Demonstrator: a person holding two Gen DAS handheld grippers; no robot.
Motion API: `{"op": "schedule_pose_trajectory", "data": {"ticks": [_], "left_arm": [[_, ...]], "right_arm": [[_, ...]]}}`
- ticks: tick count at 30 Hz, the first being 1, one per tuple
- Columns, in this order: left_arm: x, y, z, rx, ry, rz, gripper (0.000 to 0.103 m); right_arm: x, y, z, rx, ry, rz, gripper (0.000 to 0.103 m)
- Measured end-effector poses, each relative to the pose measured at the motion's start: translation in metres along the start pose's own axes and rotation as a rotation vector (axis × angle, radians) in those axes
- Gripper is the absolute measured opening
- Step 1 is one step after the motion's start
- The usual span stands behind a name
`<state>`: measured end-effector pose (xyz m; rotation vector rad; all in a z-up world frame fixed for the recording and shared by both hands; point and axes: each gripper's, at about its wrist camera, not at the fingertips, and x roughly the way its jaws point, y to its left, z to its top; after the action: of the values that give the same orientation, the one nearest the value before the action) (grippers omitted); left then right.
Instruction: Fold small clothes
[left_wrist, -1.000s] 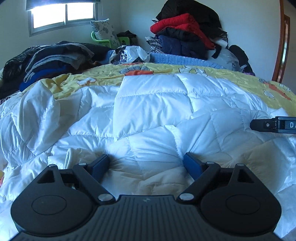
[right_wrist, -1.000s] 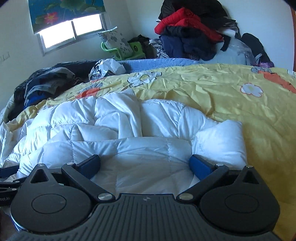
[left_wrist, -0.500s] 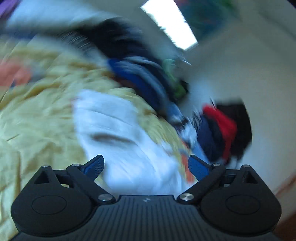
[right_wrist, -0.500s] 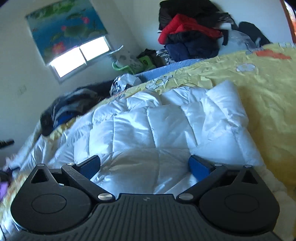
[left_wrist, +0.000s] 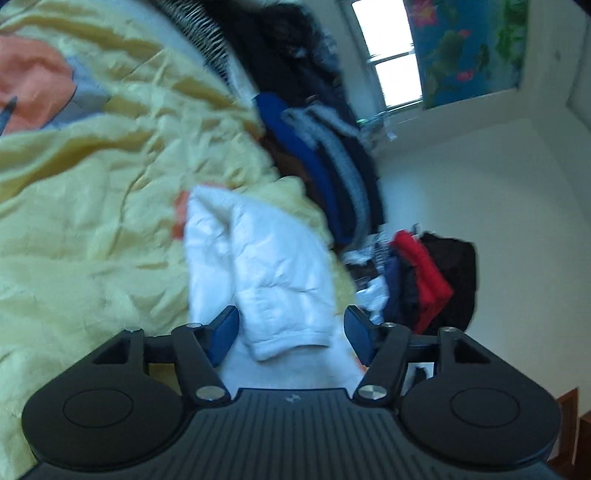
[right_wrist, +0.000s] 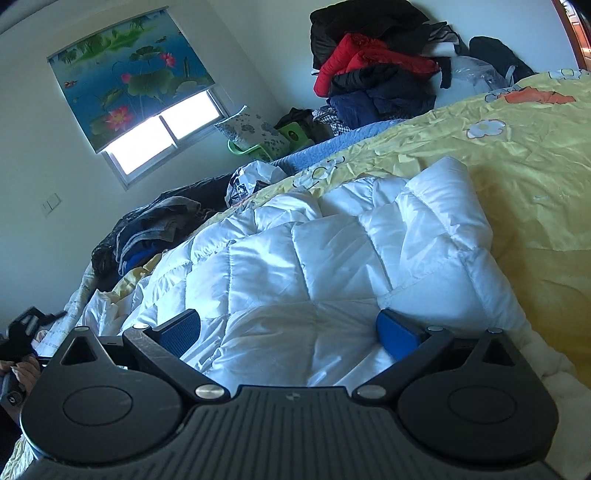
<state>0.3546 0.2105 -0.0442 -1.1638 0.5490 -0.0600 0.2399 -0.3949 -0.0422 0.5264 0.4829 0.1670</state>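
A white quilted puffer jacket (right_wrist: 325, 266) lies spread on the yellow bedspread (right_wrist: 524, 177). My right gripper (right_wrist: 291, 334) is open, its blue pads low over the jacket's near part. In the left wrist view, rolled far to one side, a jacket sleeve (left_wrist: 266, 269) with its cuff lies between the open pads of my left gripper (left_wrist: 291, 332). The pads do not touch it. The left gripper also shows at the left edge of the right wrist view (right_wrist: 22, 339), held in a hand.
A pile of red, black and navy clothes (right_wrist: 376, 70) is stacked at the far wall. Dark folded clothes (right_wrist: 155, 229) lie along the bed's left side. A window with a lotus blind (right_wrist: 140, 110) is behind. A green basket (right_wrist: 258, 144) stands by it.
My left gripper swung away from the jacket's middle and rolled sideways; it now faces a sleeve cuff. My right gripper tilted up and moved closer over the jacket.
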Motion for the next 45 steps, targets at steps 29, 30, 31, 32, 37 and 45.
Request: {"op": "schedule_pose_trajectory", "data": {"ticks": [29, 30, 31, 32, 37, 45], "left_arm": [[-0.02, -0.061, -0.207, -0.317, 0.249, -0.357, 0.009], [-0.017, -0.058, -0.218, -0.344, 0.264, -0.357, 0.009], [-0.015, -0.057, -0.228, -0.364, 0.279, -0.356, 0.009], [-0.013, -0.056, -0.236, -0.374, 0.291, -0.357, 0.009], [-0.016, -0.059, -0.262, -0.397, 0.342, -0.372, 0.009], [-0.021, -0.057, -0.282, -0.359, 0.403, -0.353, 0.009]], "right_arm": [[-0.018, 0.019, 0.013, 0.21, 0.068, 0.15, 0.103], [-0.021, 0.021, 0.012, 0.32, 0.103, 0.244, 0.103], [-0.022, 0.022, 0.009, 0.4, 0.136, 0.307, 0.103], [-0.02, 0.023, 0.006, 0.475, 0.169, 0.359, 0.103], [0.0, 0.033, -0.014, 0.71, 0.28, 0.473, 0.103], [0.029, 0.053, -0.01, 0.735, 0.246, 0.444, 0.095]]}}
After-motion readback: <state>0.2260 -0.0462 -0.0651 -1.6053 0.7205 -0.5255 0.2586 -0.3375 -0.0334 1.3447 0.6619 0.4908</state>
